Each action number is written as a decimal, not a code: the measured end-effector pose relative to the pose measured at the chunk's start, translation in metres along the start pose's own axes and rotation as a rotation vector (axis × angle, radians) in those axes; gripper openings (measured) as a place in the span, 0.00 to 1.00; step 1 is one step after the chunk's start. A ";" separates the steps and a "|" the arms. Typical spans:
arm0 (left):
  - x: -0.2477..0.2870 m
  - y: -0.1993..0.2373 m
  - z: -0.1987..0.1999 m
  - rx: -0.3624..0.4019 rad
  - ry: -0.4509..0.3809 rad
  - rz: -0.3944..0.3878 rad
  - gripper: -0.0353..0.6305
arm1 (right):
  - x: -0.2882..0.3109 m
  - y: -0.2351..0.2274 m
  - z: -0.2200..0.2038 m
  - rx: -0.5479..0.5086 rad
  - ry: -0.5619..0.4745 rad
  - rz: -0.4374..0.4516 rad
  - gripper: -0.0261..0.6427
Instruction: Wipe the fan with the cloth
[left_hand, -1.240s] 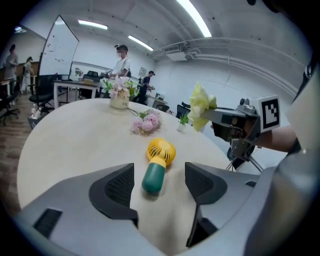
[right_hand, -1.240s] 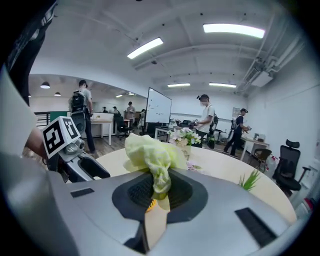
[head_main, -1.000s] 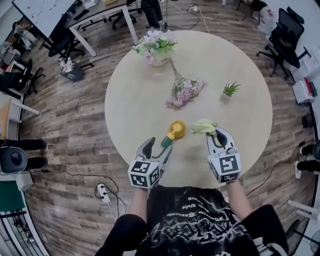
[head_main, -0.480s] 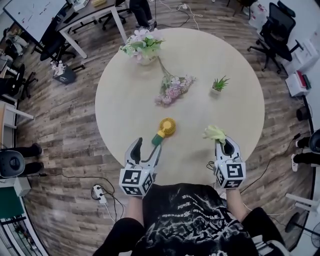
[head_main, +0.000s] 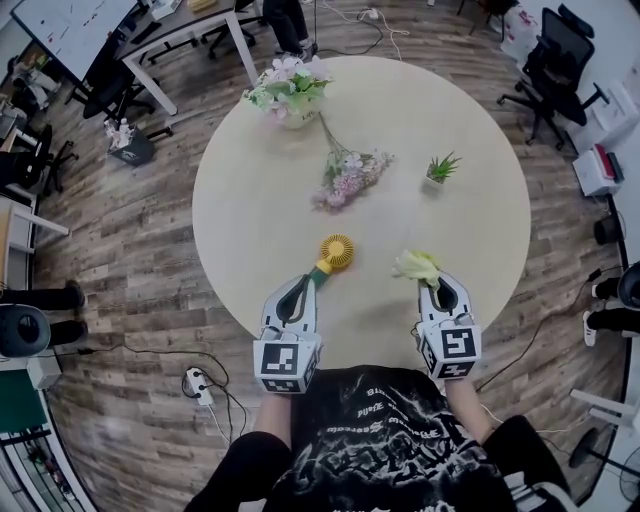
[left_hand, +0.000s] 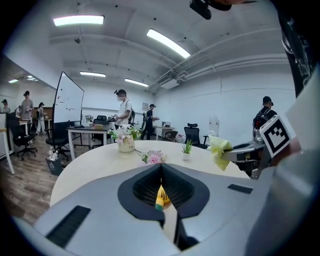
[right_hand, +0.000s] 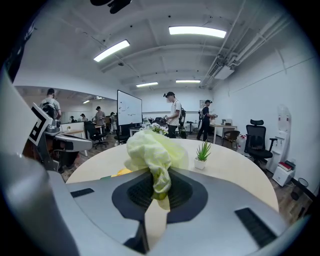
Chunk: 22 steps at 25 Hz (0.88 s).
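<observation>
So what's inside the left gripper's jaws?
The fan: the left gripper has just closed on its handle. Its yellow head pokes out in front. The pinched part of the handle is mostly hidden by the jaws.

Looks along the right gripper (right_hand: 158, 194), pinched tight on a pale yellow-green cloth (right_hand: 151, 149) bunched above the jaws. Just left of the cloth, a sliver of the yellow fan (right_hand: 121, 171). Beyond, on the round table (right_hand: 240, 175): small potted plant (right_hand: 202, 152) toward the right edge, flower vase (right_hand: 158, 129) near the far edge. At far left, the left gripper (right_hand: 85, 143). Behind, a whiteboard (right_hand: 129, 115) and standing people.
</observation>
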<state>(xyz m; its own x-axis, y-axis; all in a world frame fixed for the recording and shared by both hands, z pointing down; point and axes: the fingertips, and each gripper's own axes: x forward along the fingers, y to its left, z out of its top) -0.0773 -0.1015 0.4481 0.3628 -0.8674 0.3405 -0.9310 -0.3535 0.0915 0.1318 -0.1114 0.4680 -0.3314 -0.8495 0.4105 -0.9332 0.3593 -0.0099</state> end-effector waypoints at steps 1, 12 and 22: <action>0.000 0.000 0.001 0.007 -0.006 0.002 0.09 | 0.000 0.002 0.000 -0.003 0.000 0.003 0.10; 0.000 -0.005 0.006 -0.011 -0.027 -0.021 0.08 | 0.000 0.008 0.004 -0.016 0.002 -0.002 0.09; 0.002 -0.012 0.007 0.074 -0.026 -0.036 0.08 | -0.002 0.012 0.008 -0.046 -0.005 -0.001 0.09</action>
<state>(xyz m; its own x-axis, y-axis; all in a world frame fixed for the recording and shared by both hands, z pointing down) -0.0646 -0.1018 0.4410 0.3982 -0.8620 0.3137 -0.9119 -0.4090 0.0339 0.1201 -0.1088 0.4594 -0.3309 -0.8517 0.4063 -0.9263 0.3754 0.0325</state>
